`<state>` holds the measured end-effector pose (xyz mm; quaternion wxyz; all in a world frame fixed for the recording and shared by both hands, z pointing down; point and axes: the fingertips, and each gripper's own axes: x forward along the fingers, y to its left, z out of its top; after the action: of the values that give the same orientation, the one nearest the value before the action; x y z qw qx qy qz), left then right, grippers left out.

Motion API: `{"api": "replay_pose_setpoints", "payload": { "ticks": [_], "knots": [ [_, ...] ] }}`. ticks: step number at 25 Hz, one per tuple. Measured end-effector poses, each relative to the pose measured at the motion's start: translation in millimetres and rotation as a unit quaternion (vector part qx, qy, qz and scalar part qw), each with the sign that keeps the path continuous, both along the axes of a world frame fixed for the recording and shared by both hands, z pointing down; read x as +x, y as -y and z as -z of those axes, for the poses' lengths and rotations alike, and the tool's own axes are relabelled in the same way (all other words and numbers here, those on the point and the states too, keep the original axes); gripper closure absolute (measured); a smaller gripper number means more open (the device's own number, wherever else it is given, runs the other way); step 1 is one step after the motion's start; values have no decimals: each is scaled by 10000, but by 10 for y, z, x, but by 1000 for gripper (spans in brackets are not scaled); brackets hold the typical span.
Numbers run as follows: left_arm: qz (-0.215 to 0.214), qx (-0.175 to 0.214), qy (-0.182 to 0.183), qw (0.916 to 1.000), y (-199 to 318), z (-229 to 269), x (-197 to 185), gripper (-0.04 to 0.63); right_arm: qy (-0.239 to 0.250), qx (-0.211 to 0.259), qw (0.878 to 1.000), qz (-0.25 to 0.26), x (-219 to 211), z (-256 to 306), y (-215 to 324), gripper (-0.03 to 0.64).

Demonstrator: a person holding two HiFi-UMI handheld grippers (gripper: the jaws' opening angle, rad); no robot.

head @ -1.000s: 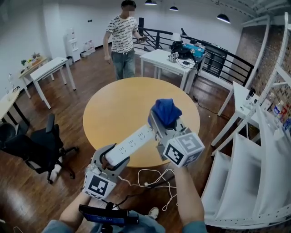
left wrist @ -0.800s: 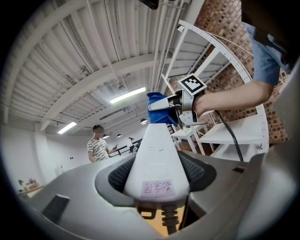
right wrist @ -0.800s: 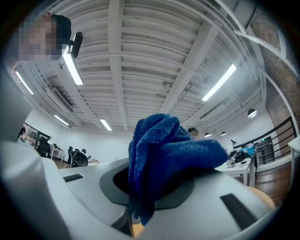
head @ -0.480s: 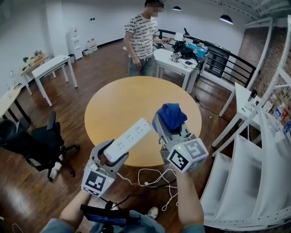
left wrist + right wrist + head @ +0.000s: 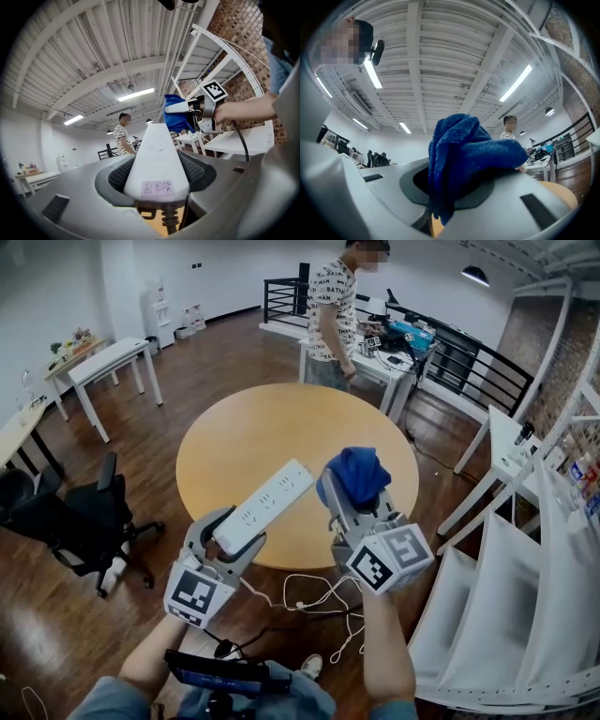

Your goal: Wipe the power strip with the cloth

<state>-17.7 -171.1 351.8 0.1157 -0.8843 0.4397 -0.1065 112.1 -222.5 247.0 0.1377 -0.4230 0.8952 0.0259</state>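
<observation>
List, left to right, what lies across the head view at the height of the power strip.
Black office chair → power strip → blue cloth → white shelving.

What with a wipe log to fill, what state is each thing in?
power strip: lifted above the table, gripped at its near end
cloth: bunched, beside the strip's far end
left gripper: shut on the power strip
right gripper: shut on the cloth
</observation>
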Motion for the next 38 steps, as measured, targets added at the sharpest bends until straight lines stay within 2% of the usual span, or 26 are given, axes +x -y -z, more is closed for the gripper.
{"api": "replay_pose_setpoints", "payload": {
  "ticks": [14, 19, 26, 38],
  "knots": [
    [91, -92, -169, 9998, 67, 53, 31, 314, 102, -164, 9992, 341, -343, -239, -285, 554],
    [59, 62, -158, 9998, 130, 40, 26, 314, 161, -196, 9985, 493, -471, -309, -399, 554],
    [100, -65, -274, 9996, 155, 19, 53, 314, 202, -284, 9973, 641, -617, -407, -496, 554],
    [212, -288, -405, 9985, 259, -119, 3, 314, 254, -430, 9974, 526, -618, -527, -435, 554]
  ]
}}
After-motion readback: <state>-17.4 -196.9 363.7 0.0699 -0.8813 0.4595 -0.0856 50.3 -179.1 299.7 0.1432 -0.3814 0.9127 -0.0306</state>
